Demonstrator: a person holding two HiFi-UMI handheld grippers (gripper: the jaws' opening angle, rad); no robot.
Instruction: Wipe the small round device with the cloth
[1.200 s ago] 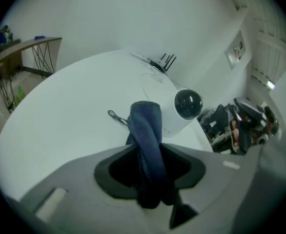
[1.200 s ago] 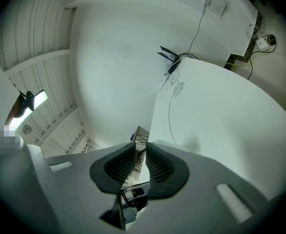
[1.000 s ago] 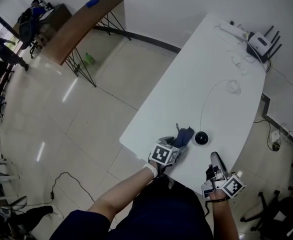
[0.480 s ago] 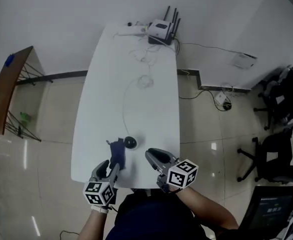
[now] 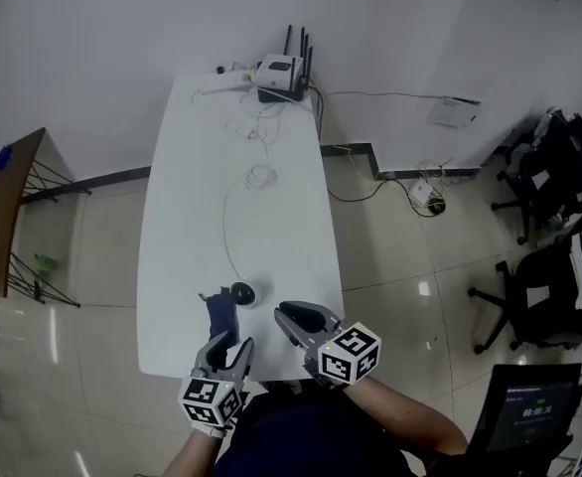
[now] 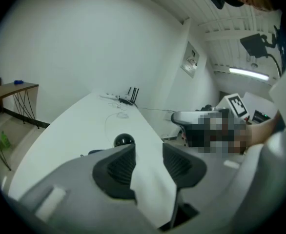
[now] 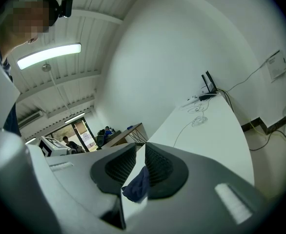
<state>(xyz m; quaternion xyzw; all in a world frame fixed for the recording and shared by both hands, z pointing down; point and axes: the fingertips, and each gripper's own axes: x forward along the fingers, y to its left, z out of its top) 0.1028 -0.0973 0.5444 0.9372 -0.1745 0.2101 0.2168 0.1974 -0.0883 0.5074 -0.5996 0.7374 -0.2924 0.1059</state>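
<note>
Pulls left gripper (image 5: 229,347) back off cloth (image 5: 219,312), jaws just closing partway, empty; holds right gripper (image 5: 289,316) barely parted, empty.

My left gripper (image 6: 149,155) has its jaws apart. They have just been closing, and only the white table (image 6: 74,130) shows between them. The small round device (image 6: 124,140) sits just beyond the left jaw (black and glossy). Its cable (image 6: 106,122) runs away to a router (image 6: 130,97) at the far end. The right gripper (image 6: 194,117) reaches in from the right, its marker cube (image 6: 235,105) behind it.
</note>
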